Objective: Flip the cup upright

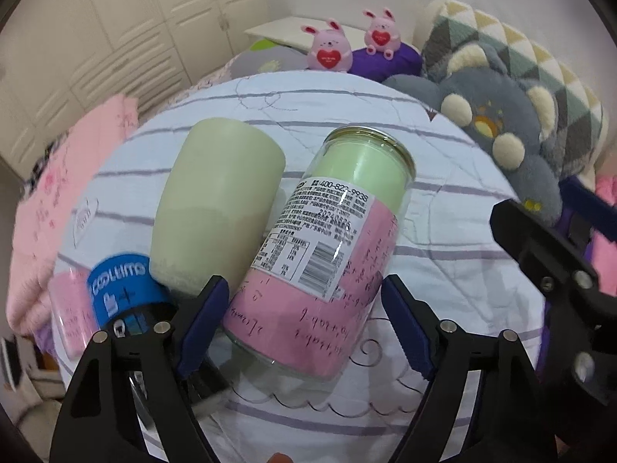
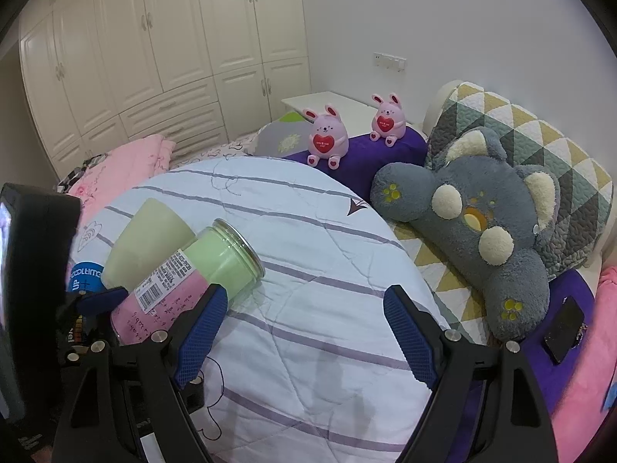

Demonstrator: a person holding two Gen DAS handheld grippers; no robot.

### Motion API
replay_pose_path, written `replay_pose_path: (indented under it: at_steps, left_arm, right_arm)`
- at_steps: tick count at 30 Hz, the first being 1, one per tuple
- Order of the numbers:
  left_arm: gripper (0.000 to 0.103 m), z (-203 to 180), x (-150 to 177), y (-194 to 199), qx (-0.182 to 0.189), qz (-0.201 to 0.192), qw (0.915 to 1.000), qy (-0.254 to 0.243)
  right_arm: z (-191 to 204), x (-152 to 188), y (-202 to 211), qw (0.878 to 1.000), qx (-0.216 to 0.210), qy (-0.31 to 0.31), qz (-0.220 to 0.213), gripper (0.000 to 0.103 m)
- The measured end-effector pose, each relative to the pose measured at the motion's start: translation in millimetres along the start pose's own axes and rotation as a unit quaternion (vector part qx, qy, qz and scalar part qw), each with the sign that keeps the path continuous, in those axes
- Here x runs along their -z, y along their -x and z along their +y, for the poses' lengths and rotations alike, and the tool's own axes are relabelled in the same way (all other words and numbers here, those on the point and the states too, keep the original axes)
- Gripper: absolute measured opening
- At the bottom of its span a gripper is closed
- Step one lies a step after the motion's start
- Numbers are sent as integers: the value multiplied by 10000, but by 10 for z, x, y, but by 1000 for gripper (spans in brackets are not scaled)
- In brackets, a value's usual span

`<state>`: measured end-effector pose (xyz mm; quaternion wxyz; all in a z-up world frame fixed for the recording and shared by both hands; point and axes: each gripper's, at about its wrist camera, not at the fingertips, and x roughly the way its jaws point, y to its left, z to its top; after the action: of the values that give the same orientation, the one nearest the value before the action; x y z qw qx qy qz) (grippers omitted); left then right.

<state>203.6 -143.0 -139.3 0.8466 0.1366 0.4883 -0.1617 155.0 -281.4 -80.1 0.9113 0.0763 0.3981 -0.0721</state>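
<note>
the cup (image 1: 216, 208) lay on its side on the striped quilt (image 1: 443, 231), a pale green tumbler with its closed base pointing away toward the two pink bunnies (image 1: 329, 48) and its rim end nearest the camera. touching its right flank lay a glass jar (image 1: 320, 247), also on its side, with a pink label, a barcode and a green filling; its mouth pointed away. a blue can (image 1: 119, 289) sat just left of the cup's rim end, against it. the left tool (image 1: 304, 324) hung low over the jar's near end, its jaws spread wide, one blue pad just left of the jar's base and the other apart on the right, grasping nothing. part of the right tool's black frame showed at the right edge of that view. in the right wrist view the right tool (image 2: 304, 332) was released too, jaws wide over bare quilt to the right of the jar (image 2: 200, 274), and the cup (image 2: 146, 243) lay behind the jar. a grey plush (image 2: 482, 227) rested well right of the cup, and a phone (image 2: 565, 328) lay beyond it.
</note>
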Motion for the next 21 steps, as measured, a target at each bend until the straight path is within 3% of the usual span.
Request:
replay_pose_path:
  at_steps: [9, 16, 21]
  left_arm:
    - [78, -105, 262, 177, 344, 68, 9975, 613]
    - [78, -131, 513, 298, 466, 75, 9906, 1287]
    - [78, -174, 611, 347, 498, 91, 9886, 1421]
  right_arm:
    - [37, 22, 115, 9998, 24, 194, 25, 85]
    - [44, 113, 143, 9991, -123, 296, 267, 85]
    - [67, 163, 170, 9985, -234, 325, 364, 85]
